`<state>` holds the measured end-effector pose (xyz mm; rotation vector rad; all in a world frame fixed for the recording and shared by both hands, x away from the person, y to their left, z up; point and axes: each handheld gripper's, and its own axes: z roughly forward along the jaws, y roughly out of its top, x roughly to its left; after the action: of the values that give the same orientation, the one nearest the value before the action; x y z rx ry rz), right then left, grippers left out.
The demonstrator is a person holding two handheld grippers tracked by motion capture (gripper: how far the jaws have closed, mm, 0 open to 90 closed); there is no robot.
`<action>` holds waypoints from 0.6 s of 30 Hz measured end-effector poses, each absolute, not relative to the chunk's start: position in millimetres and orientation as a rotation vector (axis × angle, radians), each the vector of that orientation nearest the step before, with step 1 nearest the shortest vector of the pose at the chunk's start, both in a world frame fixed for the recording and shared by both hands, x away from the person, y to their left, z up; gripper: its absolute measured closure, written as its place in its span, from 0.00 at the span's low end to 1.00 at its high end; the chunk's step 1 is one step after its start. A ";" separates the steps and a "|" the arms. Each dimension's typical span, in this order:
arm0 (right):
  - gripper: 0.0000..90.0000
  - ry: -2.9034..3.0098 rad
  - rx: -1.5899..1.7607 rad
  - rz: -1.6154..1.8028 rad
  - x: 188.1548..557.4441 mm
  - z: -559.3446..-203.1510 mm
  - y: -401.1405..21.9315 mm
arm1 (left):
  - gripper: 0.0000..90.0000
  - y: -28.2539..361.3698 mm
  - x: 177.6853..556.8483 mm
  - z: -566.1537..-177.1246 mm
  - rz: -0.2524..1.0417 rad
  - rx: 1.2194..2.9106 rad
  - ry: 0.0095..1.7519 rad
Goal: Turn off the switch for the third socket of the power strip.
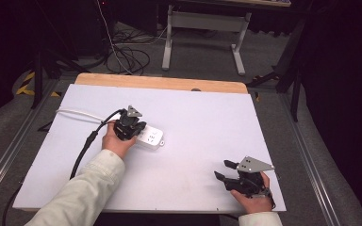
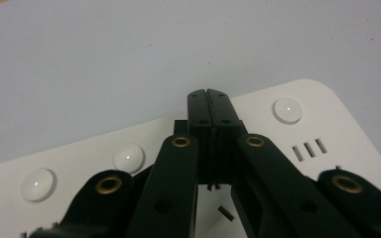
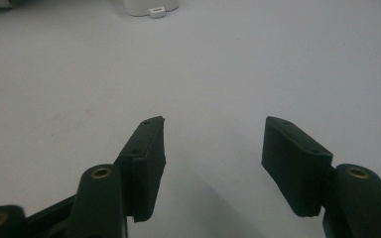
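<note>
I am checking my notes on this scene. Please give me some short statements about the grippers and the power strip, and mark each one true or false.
1. The left gripper has its jaws closed together over the white power strip. True.
2. The right gripper holds a plug. False: its jaws are open with nothing between them.
3. The power strip lies on the white table. True.
4. The right gripper touches the power strip. False: it is far from it, near the table's front edge.

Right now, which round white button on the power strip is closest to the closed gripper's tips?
The middle button, just left of the left gripper. The other two buttons sit out toward the power strip's ends.
</note>
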<state>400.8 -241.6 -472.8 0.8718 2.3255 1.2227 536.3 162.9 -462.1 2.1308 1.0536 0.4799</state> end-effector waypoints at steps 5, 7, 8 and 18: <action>0.47 2.328 0.870 1.218 400.6 -472.7 -241.5 | 1.00 164.6 537.5 -462.1 0.466 2.128 1.049; 0.47 2.328 0.870 1.218 400.6 -472.7 -241.5 | 1.00 164.0 537.2 -462.0 0.475 2.130 1.053; 0.47 2.328 0.870 1.220 400.6 -472.7 -241.4 | 1.00 163.5 536.7 -462.0 0.479 2.132 1.052; 0.47 2.329 0.870 1.215 400.4 -472.8 -241.0 | 1.00 160.1 536.3 -461.1 0.514 2.169 1.021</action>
<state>400.4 -241.0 -472.8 0.8697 2.3288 1.2154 536.3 160.1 -461.1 2.1693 1.0207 0.5144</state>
